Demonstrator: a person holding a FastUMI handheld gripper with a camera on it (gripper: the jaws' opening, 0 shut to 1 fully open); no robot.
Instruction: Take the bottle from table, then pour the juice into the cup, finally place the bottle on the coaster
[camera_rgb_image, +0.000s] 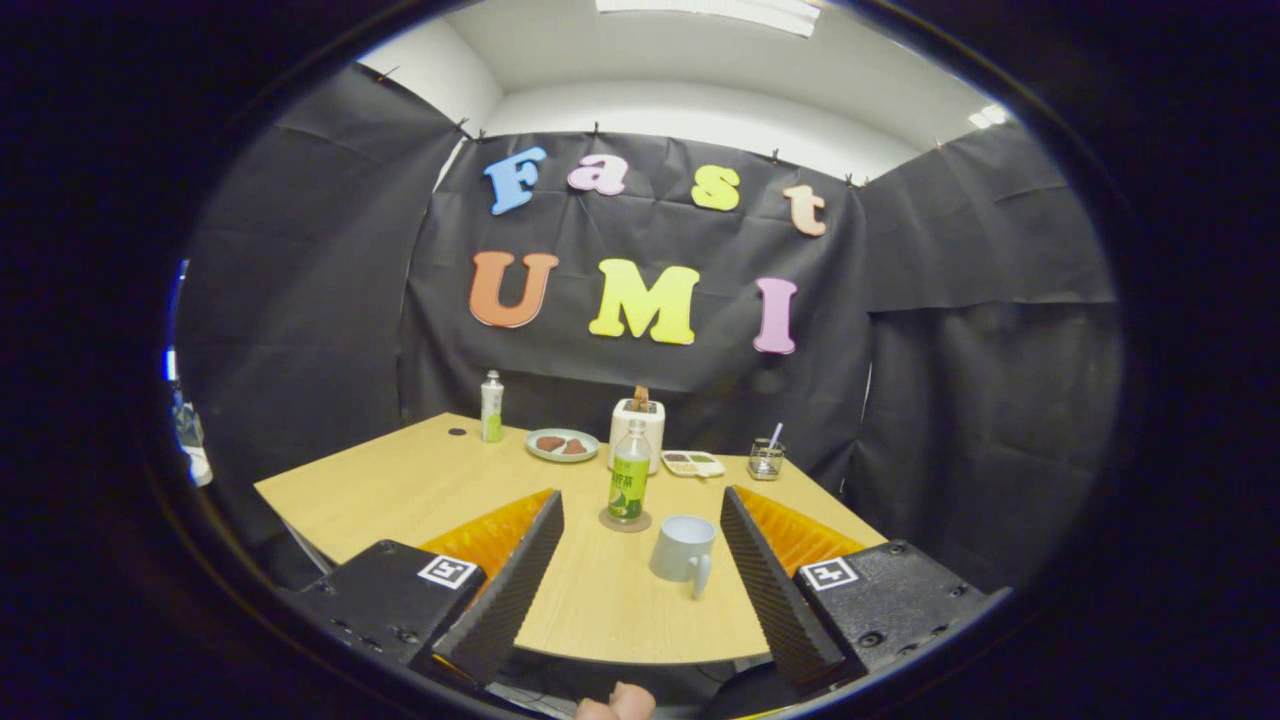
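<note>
A clear bottle with a green label and white cap (630, 473) stands upright on a round brown coaster (625, 521), just ahead of my fingers near the middle of the wooden table (400, 490). A pale blue-grey cup (684, 550) with its handle toward me sits between my fingers, close to the right one. My gripper (640, 500) is open, with nothing between the fingers touching them. Both fingers are apart from the bottle and the cup.
At the table's far side stand a second small bottle (491, 406), a green plate with food (562, 445), a white toaster (638, 425), a small tray (693, 463) and a glass with a straw (766, 457). Part of a hand (615, 703) shows below the gripper.
</note>
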